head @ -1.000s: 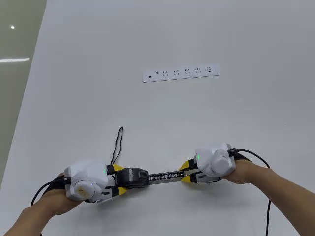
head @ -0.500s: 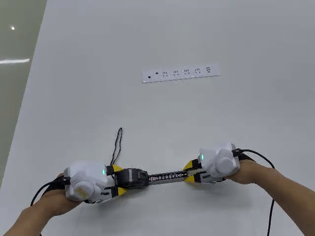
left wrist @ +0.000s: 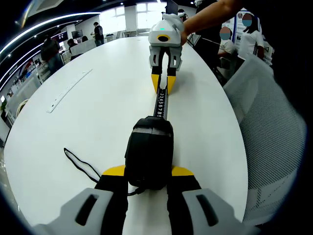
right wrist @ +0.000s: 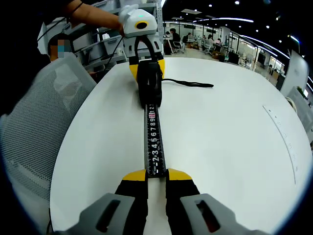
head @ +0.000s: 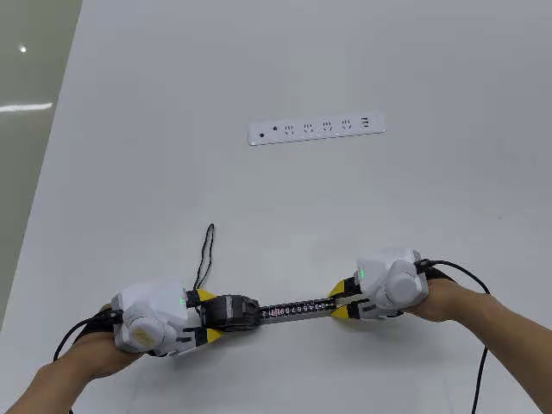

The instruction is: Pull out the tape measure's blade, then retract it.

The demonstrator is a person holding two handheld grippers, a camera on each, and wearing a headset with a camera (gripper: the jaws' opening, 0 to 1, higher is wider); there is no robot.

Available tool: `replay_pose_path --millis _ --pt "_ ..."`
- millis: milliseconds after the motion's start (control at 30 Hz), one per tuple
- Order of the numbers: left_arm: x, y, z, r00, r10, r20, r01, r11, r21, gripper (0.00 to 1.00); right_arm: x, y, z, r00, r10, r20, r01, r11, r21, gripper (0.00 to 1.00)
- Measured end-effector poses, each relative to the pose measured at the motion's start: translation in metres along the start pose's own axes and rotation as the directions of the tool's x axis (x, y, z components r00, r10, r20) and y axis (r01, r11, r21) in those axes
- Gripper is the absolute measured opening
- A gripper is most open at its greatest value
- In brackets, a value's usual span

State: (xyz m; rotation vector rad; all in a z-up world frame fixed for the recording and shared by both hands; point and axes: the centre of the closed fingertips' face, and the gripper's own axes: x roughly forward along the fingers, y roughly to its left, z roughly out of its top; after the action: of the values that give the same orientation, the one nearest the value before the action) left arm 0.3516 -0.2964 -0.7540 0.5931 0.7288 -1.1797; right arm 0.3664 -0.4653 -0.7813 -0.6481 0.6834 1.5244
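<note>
- The tape measure [head: 231,312] is lying on the white table [head: 259,69], close to the person's edge. Its blade [head: 296,308] is sticking out of the black case toward 3 o'clock, with only a short numbered part showing.
- I think the main risk is that the thin blade end is slipping out of the pinch. The spring would then snap the blade back before it is fully out.
- A pull that is not in line with the blade could also be twisting the case in its grip, or kinking the blade.
- The left gripper [head: 209,315] is clamping the case between its yellow tips, coming from 9 o'clock.
- The right gripper [head: 339,302] is closing its jaws on the blade's end. The case is sitting at its 9 o'clock, near but not touching.
- A black strap [head: 205,250] is running from the case toward 12 o'clock.
- A white power strip [head: 316,129] is lying well apart, toward 1 o'clock.
</note>
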Motion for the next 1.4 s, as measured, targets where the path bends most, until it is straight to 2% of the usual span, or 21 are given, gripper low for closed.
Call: replay_pose_path --millis 1400 --pt "0.000 0.000 0.000 0.9998 -0.014 -0.012 0.014 1.000 0.014 0.26 -0.025 0.000 -0.026 0.9993 -0.020 -0.033 0.020 1.000 0.016 0.11"
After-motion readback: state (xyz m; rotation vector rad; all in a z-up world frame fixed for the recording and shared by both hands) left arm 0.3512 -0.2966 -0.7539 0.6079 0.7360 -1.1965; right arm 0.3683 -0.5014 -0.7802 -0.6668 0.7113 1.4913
